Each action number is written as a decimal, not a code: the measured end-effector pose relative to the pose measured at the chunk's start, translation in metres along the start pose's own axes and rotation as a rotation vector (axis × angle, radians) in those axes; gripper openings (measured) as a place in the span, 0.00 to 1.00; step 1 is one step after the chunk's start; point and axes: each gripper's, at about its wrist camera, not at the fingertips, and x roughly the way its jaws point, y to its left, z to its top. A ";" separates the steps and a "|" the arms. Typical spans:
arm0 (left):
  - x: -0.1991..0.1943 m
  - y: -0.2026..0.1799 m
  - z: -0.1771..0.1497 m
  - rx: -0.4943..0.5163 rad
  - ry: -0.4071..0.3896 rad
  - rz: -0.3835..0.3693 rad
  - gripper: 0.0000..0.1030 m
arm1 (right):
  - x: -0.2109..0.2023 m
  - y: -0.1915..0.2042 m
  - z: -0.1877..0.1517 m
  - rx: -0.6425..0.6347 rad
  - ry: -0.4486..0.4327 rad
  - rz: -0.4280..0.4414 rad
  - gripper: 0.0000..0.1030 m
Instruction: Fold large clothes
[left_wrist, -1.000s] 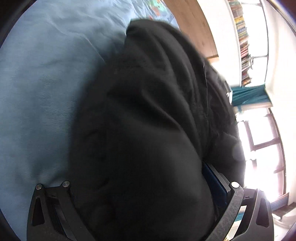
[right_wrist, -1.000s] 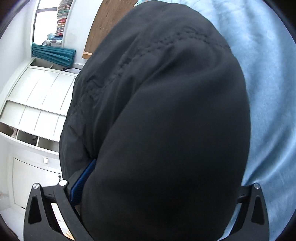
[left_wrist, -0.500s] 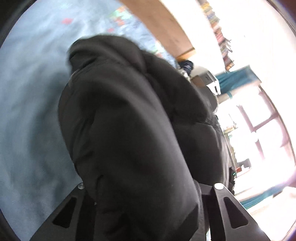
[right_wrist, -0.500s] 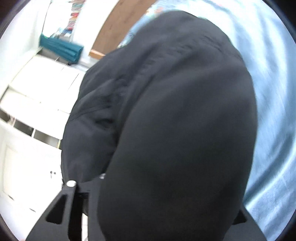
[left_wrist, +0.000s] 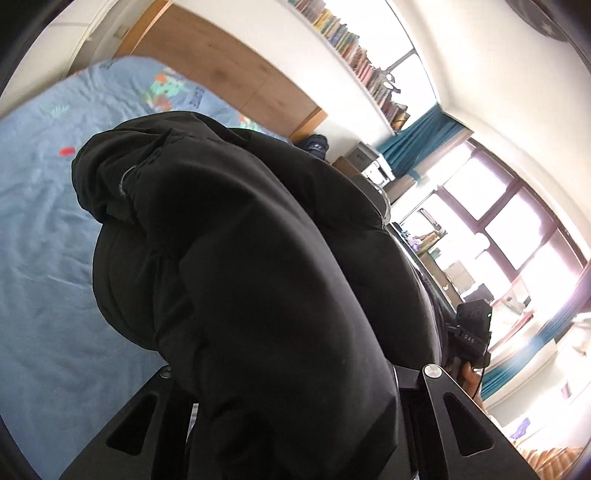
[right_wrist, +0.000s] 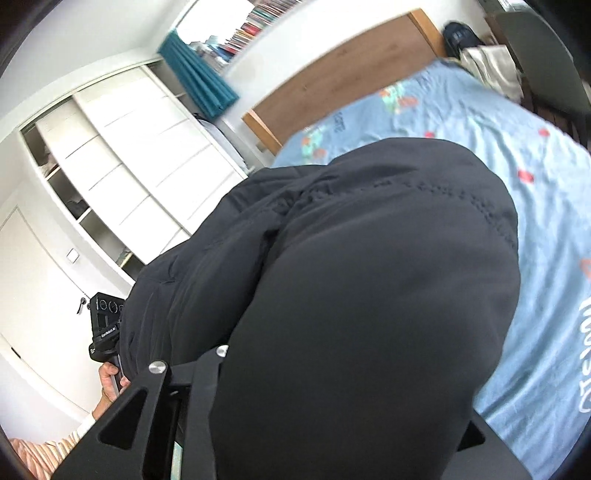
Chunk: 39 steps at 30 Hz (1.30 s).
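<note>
Window only in left view, wardrobe only in right; puffy black jacket (bunched, quilted) clamped between both grippers' fingers, above blue bed.

One black padded jacket, bunched, also fills the right wrist view. Two grippers: the left gripper and the right gripper, one per wrist view, each also visible as a small black unit in the other's view. One bed with one blue printed bedsheet. One wooden headboard. One long shelf of books, too many and too blurred to count. Teal curtains: at least two panels beside the window. One white wardrobe. One door handle. One dark bag past the headboard.
</note>
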 end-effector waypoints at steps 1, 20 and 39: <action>-0.004 0.001 0.004 0.005 -0.004 -0.002 0.23 | -0.010 0.010 -0.001 -0.012 -0.010 0.000 0.23; -0.026 0.078 -0.120 -0.154 0.177 0.193 0.36 | -0.037 -0.032 -0.137 0.145 0.118 -0.089 0.27; -0.105 0.102 -0.132 -0.279 0.122 0.370 0.72 | -0.135 -0.095 -0.183 0.312 0.121 -0.296 0.71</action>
